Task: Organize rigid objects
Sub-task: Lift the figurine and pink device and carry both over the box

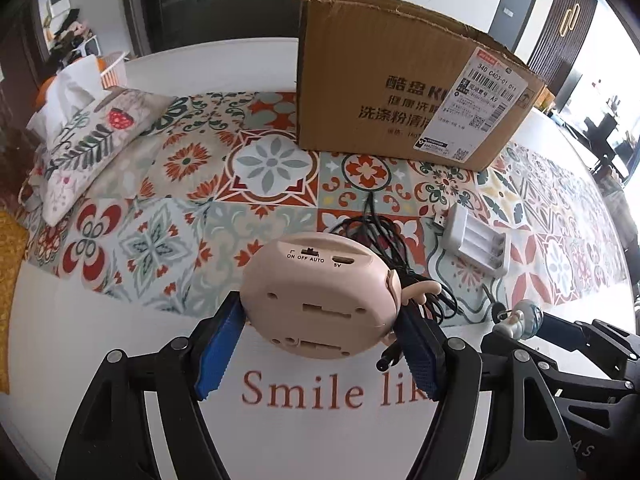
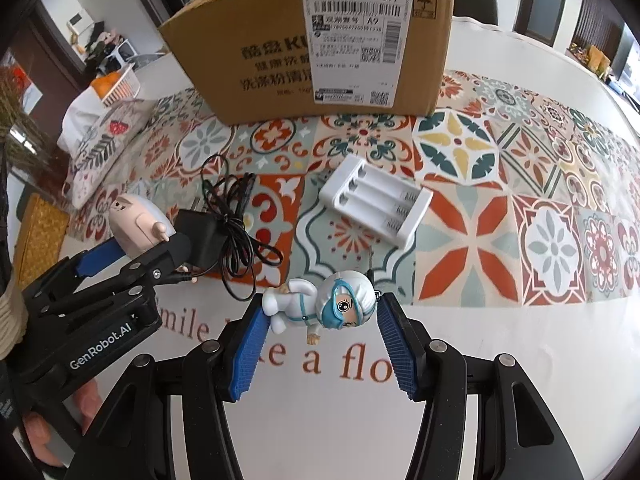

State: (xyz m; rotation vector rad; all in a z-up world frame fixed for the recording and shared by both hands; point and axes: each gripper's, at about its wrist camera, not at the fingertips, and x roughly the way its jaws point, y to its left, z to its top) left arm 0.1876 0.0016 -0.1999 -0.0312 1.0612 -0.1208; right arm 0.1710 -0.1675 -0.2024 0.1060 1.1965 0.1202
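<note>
Both grippers are loaded above the desk (image 1: pixel 120 340), the left gripper (image 1: pixel 320 344) clamping a pink lamp (image 1: pixel 316 300) whose cord (image 1: pixel 384 240) may snag, the right gripper (image 2: pixel 320 332) apparently pinching a figurine (image 2: pixel 324 304) that could slip before reaching the box (image 2: pixel 312 48).

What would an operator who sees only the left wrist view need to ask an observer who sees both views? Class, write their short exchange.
Operator: What is the small figure at my right edge?
Observer: It is a white-suited figurine with blue goggles. It lies sideways, and the jaws of the right gripper are closed on it.
Operator: Where does the black cable behind my pink device lead?
Observer: It leads to a black power adapter lying just beyond the device. Your view hides the adapter.
</note>
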